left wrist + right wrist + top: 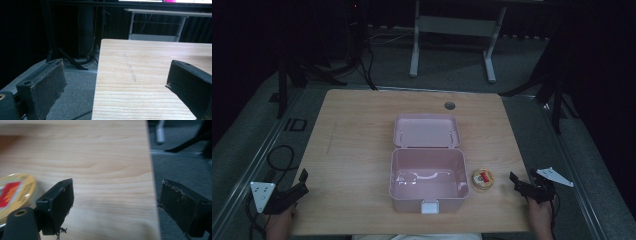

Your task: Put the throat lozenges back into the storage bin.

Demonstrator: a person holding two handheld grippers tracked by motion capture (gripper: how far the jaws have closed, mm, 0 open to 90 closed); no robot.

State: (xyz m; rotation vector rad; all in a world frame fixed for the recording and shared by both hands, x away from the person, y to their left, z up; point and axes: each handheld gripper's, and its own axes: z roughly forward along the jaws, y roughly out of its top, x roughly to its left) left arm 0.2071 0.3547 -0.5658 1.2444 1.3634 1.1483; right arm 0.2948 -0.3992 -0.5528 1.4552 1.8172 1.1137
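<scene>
Dim lab / recording studio, not a home.
Black curtains all round, grey carpet (452, 65), one bare wooden table (362, 130) with a cable port (450, 105). Stands (287, 75) with loose cables (362, 60) on the floor; a second white-legged desk (452, 30) behind, lit screens just above it in the left gripper view.

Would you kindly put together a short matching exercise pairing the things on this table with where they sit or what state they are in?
Things:
1. pink box
2. round yellow tin
3. left claw
4. right claw

Descriptions:
A. open, near the table's left edge
B. lid flipped back, interior empty
C. open, just right of the tin
D. beside the box's right wall

Pairs: 1-B, 2-D, 3-A, 4-C
</scene>
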